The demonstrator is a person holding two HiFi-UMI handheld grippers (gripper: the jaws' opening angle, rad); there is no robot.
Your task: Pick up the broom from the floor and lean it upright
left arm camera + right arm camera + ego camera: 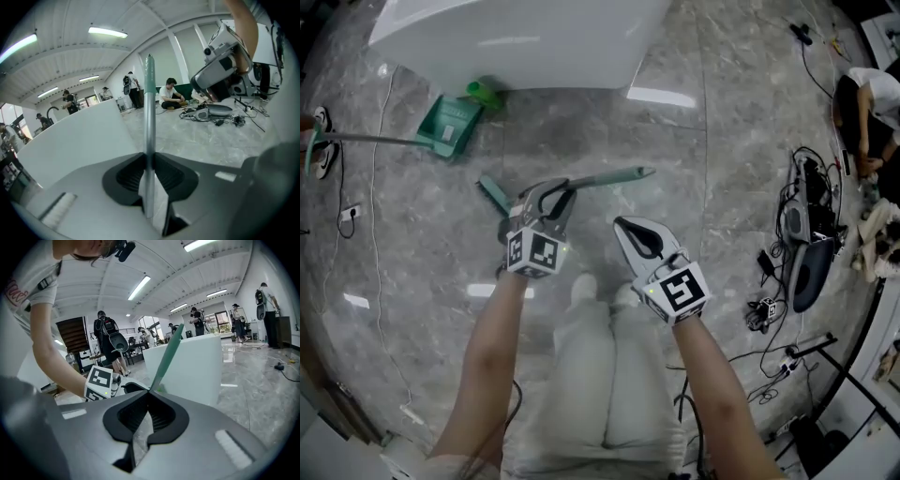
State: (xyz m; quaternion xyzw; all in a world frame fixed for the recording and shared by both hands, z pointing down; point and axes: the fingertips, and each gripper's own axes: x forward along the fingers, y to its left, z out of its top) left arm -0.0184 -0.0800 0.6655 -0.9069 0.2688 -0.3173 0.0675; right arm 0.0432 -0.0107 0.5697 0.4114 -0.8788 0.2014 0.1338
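Note:
In the head view my left gripper (555, 200) is shut on the broom handle (609, 176), a thin pole that runs right to a green tip. A teal part of the broom (493, 193) sticks out on the gripper's left. The left gripper view shows the silver handle (149, 112) standing straight up out of the closed pads of the left gripper (149, 161). My right gripper (625, 226) hangs just below the handle, shut and holding nothing. In the right gripper view, the green handle (168, 357) rises beyond the tips of the right gripper (149, 397). The broom head is hidden.
A green dustpan (448, 124) with a long handle lies on the grey marble floor at upper left, beside a white block (516, 37). Cables and gear (806, 234) lie at the right, near a seated person (867, 108). My legs are below the grippers.

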